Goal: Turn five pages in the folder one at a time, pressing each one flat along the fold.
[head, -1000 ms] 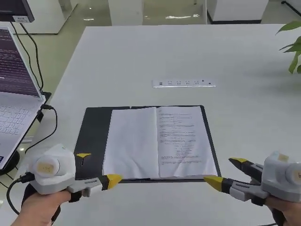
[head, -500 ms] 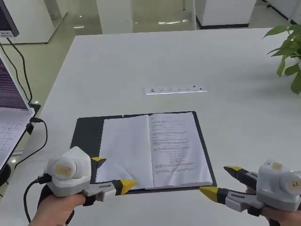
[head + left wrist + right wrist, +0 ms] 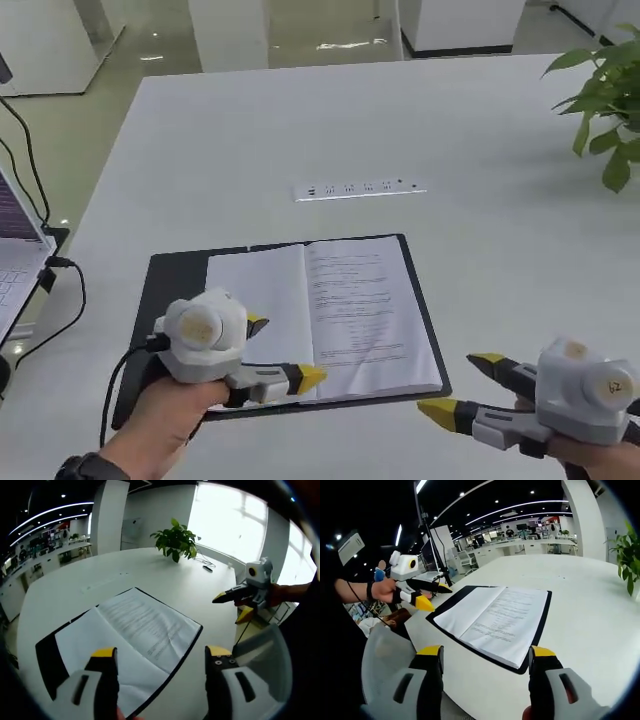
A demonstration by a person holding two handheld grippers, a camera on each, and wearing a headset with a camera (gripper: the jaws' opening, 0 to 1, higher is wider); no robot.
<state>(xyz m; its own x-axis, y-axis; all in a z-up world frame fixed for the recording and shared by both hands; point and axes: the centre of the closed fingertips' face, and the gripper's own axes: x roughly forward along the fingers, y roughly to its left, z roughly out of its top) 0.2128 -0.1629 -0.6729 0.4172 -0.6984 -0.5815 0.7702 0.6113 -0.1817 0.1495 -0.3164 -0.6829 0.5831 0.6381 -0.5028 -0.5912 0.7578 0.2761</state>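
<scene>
A black folder (image 3: 168, 290) lies open on the white table, a blank page (image 3: 255, 300) on its left and a printed page (image 3: 365, 305) on its right. My left gripper (image 3: 283, 352) hovers open above the blank page's near corner. My right gripper (image 3: 465, 384) is open over the table, just off the folder's near right corner. In the left gripper view the folder (image 3: 131, 635) lies ahead of the jaws and the right gripper (image 3: 231, 605) comes in from the right. In the right gripper view the folder (image 3: 495, 617) lies ahead, with the left gripper (image 3: 431, 595) at its far side.
A white power strip (image 3: 360, 189) lies beyond the folder. A laptop (image 3: 15, 245) with a black cable (image 3: 60, 300) sits at the left table edge. A potted plant (image 3: 605, 100) stands at the right. Bare table surrounds the folder.
The left gripper has moved right and forward, from off the folder's near left edge to over the blank page. The right gripper has barely moved. The head camera has panned right.
</scene>
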